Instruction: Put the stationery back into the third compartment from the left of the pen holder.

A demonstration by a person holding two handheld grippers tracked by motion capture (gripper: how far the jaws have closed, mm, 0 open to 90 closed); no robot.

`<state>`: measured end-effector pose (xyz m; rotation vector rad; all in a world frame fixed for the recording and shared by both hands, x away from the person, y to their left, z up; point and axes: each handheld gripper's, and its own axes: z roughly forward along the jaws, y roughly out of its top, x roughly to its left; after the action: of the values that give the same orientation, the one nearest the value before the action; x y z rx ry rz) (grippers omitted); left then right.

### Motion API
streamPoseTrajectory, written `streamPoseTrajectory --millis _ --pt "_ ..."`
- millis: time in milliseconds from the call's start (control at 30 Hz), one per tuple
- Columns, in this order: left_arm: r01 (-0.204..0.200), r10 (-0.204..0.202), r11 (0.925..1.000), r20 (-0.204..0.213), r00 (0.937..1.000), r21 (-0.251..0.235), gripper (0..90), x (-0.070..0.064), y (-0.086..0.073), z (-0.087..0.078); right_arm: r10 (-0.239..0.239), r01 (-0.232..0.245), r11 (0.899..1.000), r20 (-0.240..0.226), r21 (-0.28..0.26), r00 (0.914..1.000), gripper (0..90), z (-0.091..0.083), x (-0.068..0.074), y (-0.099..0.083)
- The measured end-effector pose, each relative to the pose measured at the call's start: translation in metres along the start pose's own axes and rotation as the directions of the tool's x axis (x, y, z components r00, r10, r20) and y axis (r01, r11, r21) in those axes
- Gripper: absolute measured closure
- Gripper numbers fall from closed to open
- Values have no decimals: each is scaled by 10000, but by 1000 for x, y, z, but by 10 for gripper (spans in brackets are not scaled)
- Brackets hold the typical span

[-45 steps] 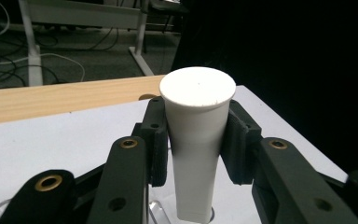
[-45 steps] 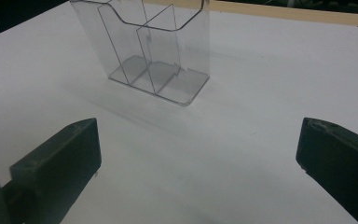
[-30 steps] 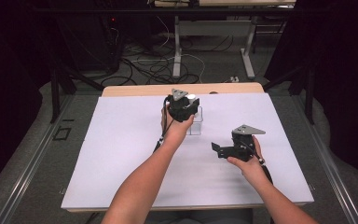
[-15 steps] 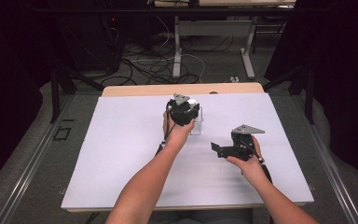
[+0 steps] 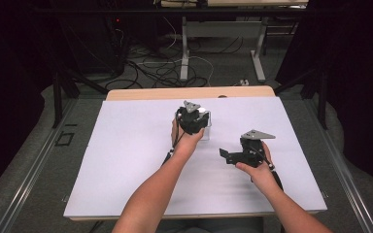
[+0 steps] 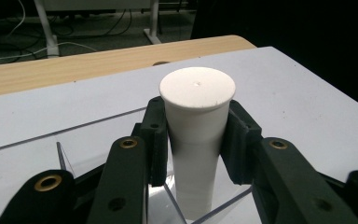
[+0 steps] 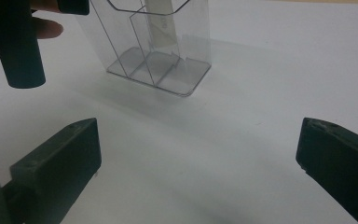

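A white tube (image 6: pixel 198 88) stands upright, flat cap on top, with its lower end inside a clear plastic organizer (image 6: pixel 228 198). My left gripper (image 6: pixel 196 137) is shut on the tube just below the cap. In the high view the left gripper (image 5: pixel 192 119) hangs over the organizer (image 5: pixel 207 130) near the middle back of the table. My right gripper (image 5: pixel 228 156) is to the right and nearer, its jaws wide open and pointing left with nothing between them. Its own view has the right gripper (image 7: pixel 198 149) low over the sheet, facing the organizer (image 7: pixel 161 46) and the tube (image 7: pixel 158 23) inside it.
A white sheet (image 5: pixel 126 160) covers the table, with a bare wooden strip (image 5: pixel 189 93) along the back edge. Part of the left gripper (image 7: pixel 16 42) and a fingertip (image 7: pixel 46 28) show at the upper left of the right gripper view. Cables lie on the floor beyond the table.
My left gripper has shifted a little nearer and lower over the organizer with the tube in it. The right gripper has stayed in place.
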<state>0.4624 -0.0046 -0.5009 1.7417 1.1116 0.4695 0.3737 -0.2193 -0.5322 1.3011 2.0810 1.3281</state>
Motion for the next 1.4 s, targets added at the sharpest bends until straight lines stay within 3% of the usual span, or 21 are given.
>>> streamPoseTrajectory --millis 267,500,667,900,1067,1400 --pt "-333 337 9990 -133 9993 294 657 -3 0 -2 42 -42 10000 -17 -12 10000 0 0 -1 0" --pt "-799 793 9964 -236 9966 -272 468 -5 8 -12 29 -29 10000 10 -1 10000 0 0 -1 0" --pt "-1226 1222 9922 -165 9924 -234 366 -2 16 -21 57 -57 10000 58 -37 10000 0 0 -2 0" --pt "-1673 1681 9855 273 9854 -298 309 -1 26 -42 120 -119 9999 105 -23 9999 0 -2 -3 -1" --pt "-1373 1387 9901 492 9891 -303 286 2 30 -57 236 -235 9997 172 -91 9996 0 -2 -4 0" --pt "-859 872 9960 574 9945 -244 93 22 35 -90 259 -257 9995 101 -161 9996 0 -3 -4 0"
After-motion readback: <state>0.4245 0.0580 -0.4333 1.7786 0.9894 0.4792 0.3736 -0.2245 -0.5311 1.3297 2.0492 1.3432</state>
